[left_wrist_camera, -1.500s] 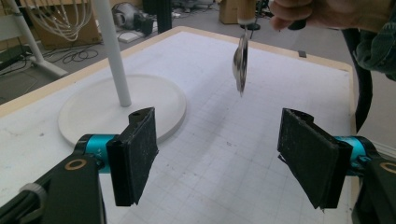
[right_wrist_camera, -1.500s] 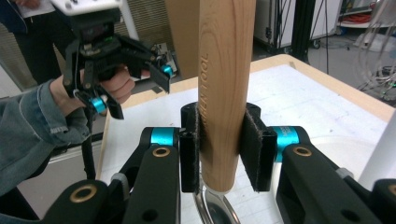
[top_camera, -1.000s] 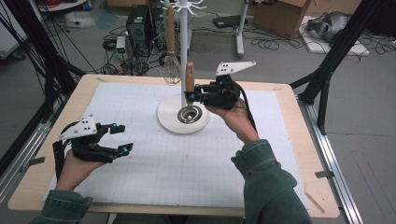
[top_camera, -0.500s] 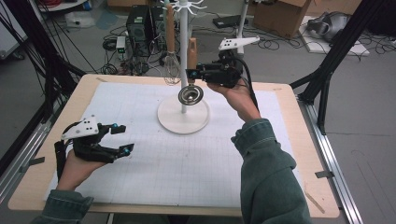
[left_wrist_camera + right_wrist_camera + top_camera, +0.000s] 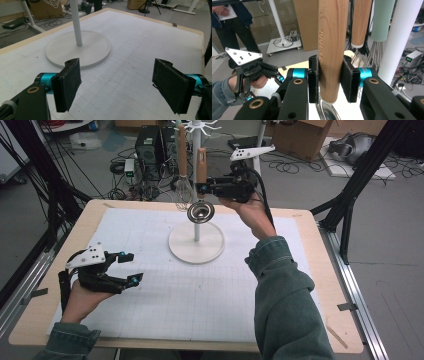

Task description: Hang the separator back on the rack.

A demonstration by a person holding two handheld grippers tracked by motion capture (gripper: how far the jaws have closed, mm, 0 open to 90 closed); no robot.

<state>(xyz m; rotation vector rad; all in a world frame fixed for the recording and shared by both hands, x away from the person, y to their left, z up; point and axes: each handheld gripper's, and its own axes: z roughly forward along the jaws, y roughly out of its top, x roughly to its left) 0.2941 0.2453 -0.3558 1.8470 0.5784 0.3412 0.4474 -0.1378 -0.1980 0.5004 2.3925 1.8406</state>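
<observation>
Right claw is clamped on the wooden-handled metal strainer: in the right gripper view both pads squeeze the light wood handle, stamped lettering visible, bowl hanging below the grip. Change since a second ago: the strainer was low at the round white stand base; now it's lifted off and hangs in the air beside the white stand pole, about level with the wire whisk that hangs from the rack. Handle is upright, bowl down.

Read: this looks like a hang-up move. The utensil is raised, but not yet on a hook. Next it needs the handle top brought to a free prong at the top of the stand; prongs are mostly cropped at the high view's top edge, so I can't tell which one is free. Risk: bumping the whisk or its neighbours, which hang close by.

Left claw is released, nothing between the pads, idle low over the white gridded mat on the counter, well apart from the stand.
</observation>
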